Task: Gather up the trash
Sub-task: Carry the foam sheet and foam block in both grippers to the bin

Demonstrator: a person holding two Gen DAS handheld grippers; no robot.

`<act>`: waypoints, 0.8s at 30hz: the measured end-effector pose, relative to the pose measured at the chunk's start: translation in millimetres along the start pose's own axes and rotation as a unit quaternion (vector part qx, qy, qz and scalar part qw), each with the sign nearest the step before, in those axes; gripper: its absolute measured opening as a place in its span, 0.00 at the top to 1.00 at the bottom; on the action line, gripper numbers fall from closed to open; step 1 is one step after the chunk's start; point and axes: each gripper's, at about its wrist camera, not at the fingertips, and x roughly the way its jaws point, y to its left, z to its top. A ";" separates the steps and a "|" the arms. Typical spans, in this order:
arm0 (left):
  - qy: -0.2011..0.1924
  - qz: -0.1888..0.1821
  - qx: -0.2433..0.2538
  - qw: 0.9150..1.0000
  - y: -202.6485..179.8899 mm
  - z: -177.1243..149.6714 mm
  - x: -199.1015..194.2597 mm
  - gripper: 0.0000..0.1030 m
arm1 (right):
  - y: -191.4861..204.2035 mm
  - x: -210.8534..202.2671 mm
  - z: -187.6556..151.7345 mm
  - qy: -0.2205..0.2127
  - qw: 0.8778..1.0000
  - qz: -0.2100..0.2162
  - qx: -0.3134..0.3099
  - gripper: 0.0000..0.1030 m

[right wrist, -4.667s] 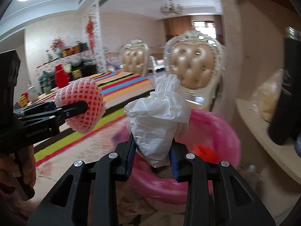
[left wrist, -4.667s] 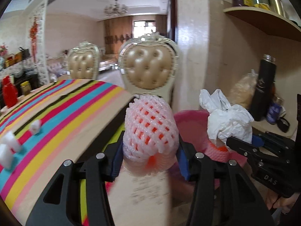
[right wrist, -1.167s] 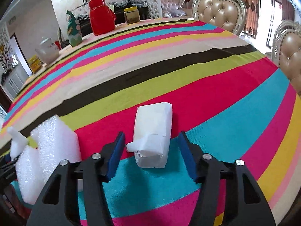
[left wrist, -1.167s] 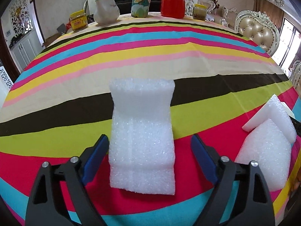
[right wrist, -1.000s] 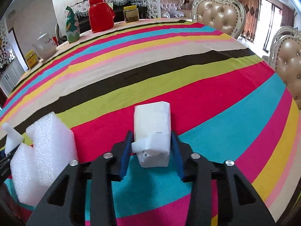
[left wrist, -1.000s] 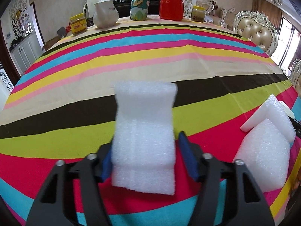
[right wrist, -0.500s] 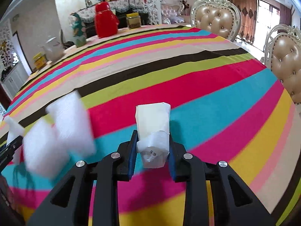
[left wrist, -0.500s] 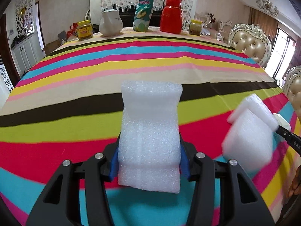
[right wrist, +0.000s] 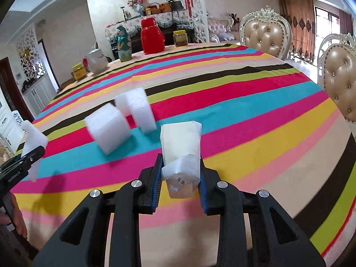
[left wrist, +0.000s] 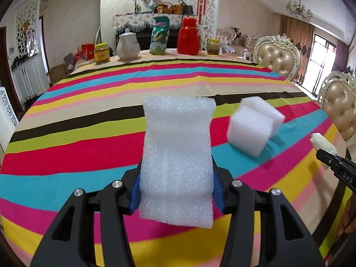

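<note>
Left wrist view: left claw (left wrist: 175, 191) clenched on a white foam sheet (left wrist: 176, 153), blue pads pressed to both its sides, sheet upright and raised above the striped bench (left wrist: 89, 115). Right of the foam sheet, two white foam blocks (left wrist: 253, 126) (blurred) over the teal stripe; resting or airborne, cannot tell. Further right of the foam sheet, at the frame edge, the right claw's tip with a white wrapper (left wrist: 323, 143) in it. Beyond the foam sheet, at the bench's far edge, a red jug (left wrist: 188, 36), a white teapot (left wrist: 128, 45), a green packet (left wrist: 159, 36) and a yellow-lidded jar (left wrist: 101, 53).

Right wrist view: right claw (right wrist: 179, 183) gripping the white wrapper (right wrist: 180, 155) between its blue pads, printed digits on the lower fold, wrapper held clear of the bench (right wrist: 255, 115). Left of the wrapper, the foam blocks (right wrist: 121, 120), close together. Far left of the wrapper, the left claw (right wrist: 24, 162) closed on the foam sheet (right wrist: 33, 142), seen edge-on.
</note>
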 end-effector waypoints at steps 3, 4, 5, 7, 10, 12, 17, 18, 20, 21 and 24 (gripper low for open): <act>-0.009 -0.006 0.009 1.000 -8.0 -9.7 -14.8 0.52 | 1.9 -13.1 -9.2 -0.006 1.000 0.006 -0.003 0.73; -0.009 -0.009 0.009 1.000 -8.9 -11.2 -16.0 0.52 | 2.6 -16.3 -12.4 -0.007 1.000 0.007 -0.004 0.73; -0.009 -0.012 0.009 1.000 -11.0 -13.3 -17.6 0.52 | 3.6 -20.6 -15.9 -0.008 1.000 0.009 -0.005 0.73; -0.010 -0.015 0.010 1.000 -14.9 -17.7 -21.8 0.52 | 3.1 -27.0 -20.9 -0.013 1.000 0.010 -0.005 0.73; -0.012 -0.018 0.012 1.000 -18.8 -22.2 -25.9 0.52 | 2.4 -35.8 -28.6 -0.018 1.000 0.010 -0.006 0.73; -0.013 -0.020 0.011 1.000 -19.6 -24.4 -28.4 0.52 | 1.0 -40.3 -32.3 -0.022 1.000 0.011 -0.005 0.73; -0.020 -0.014 0.009 1.000 -21.2 -29.0 -32.2 0.52 | -2.3 -51.5 -40.3 -0.040 0.999 0.002 -0.003 0.73; -0.022 -0.012 0.011 1.000 -21.7 -30.3 -32.1 0.52 | -2.7 -52.1 -41.3 -0.041 0.999 0.002 -0.001 0.73; -0.021 -0.010 0.012 1.000 -21.7 -33.7 -32.0 0.52 | -2.6 -54.0 -42.3 -0.044 0.999 0.001 -0.001 0.73; -0.019 -0.012 0.010 1.000 -21.5 -35.1 -32.8 0.52 | -1.6 -57.1 -42.5 -0.049 0.999 0.000 -0.003 0.73; -0.026 -0.011 0.006 1.000 -19.9 -35.1 -37.6 0.52 | 3.2 -66.8 -43.9 -0.062 0.998 0.001 -0.012 0.73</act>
